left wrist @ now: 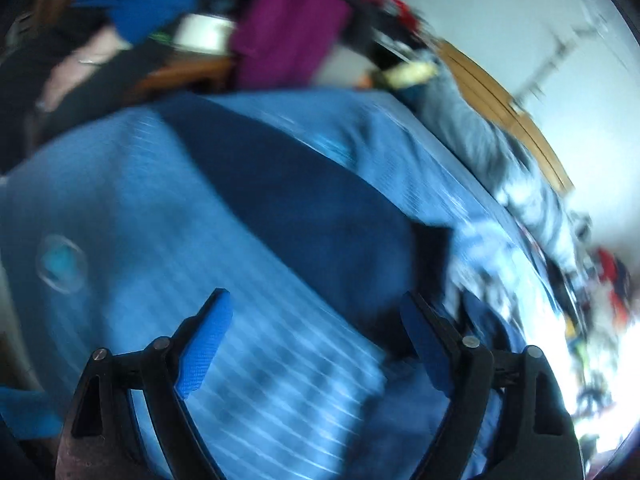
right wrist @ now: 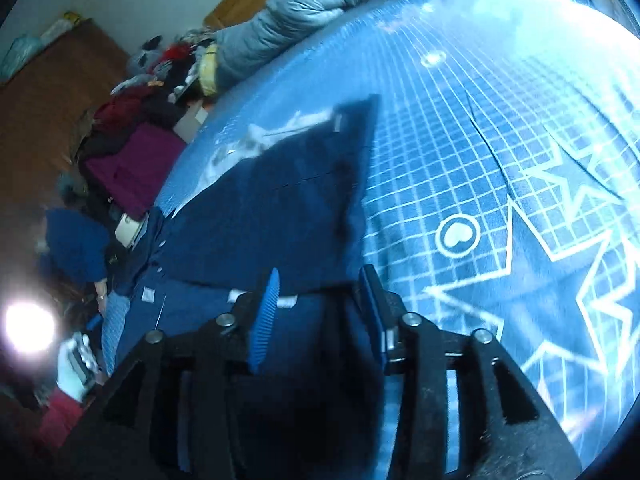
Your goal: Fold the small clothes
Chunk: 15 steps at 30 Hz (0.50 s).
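Note:
A dark navy garment lies spread flat on the blue grid-patterned bedsheet; the left wrist view is blurred by motion. My left gripper hangs open above the sheet at the garment's near edge, with nothing between its blue pads. In the right wrist view the navy garment stretches away from me, with a white label near its far corner. My right gripper is open over the garment's near part, and the cloth lies under both fingers. The star-printed bedsheet is to its right.
A grey quilt is bunched along the bed's far side by a wooden headboard. A magenta cloth and piled clothes lie beside the bed. A person in blue is at the left. Lamp glare shines low left.

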Available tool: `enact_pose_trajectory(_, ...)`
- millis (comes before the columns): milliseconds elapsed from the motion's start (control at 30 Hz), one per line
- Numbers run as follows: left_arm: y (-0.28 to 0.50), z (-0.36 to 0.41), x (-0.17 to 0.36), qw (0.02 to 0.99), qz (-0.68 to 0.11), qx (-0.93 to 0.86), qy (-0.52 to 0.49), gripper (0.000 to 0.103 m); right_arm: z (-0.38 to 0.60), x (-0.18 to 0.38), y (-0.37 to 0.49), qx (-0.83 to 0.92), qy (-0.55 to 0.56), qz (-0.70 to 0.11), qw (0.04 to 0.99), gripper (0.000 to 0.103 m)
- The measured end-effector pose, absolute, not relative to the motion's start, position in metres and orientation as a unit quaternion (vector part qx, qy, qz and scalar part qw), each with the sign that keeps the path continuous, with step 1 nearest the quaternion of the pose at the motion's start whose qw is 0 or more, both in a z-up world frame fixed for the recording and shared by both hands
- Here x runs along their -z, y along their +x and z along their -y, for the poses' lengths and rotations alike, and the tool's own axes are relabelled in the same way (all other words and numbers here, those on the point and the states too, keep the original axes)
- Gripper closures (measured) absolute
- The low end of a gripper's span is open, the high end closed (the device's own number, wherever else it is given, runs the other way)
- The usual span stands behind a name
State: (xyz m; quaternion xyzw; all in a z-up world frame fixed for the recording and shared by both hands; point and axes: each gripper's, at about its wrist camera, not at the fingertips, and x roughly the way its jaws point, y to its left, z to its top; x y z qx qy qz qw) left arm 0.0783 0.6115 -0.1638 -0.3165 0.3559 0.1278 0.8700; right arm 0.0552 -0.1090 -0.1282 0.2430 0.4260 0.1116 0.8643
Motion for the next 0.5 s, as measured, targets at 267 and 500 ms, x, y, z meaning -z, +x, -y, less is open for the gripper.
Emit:
enact_pose_trajectory(267, 0.133, -0.687, 0.201, 0.842, -0.388, -0.121, -0.354, 0.032, 0.063, 0.132, 0.046, -0.117, 0.216, -0.453, 0.857, 0.055)
enact_pose_trajectory(500, 0.176, -0.711, 0.217, 0.847, -0.38, -0.149, -0.341, 0.038, 0.035, 0.121, 0.058, -0.123, 0.188, -0.455, 0.862, 0.055)
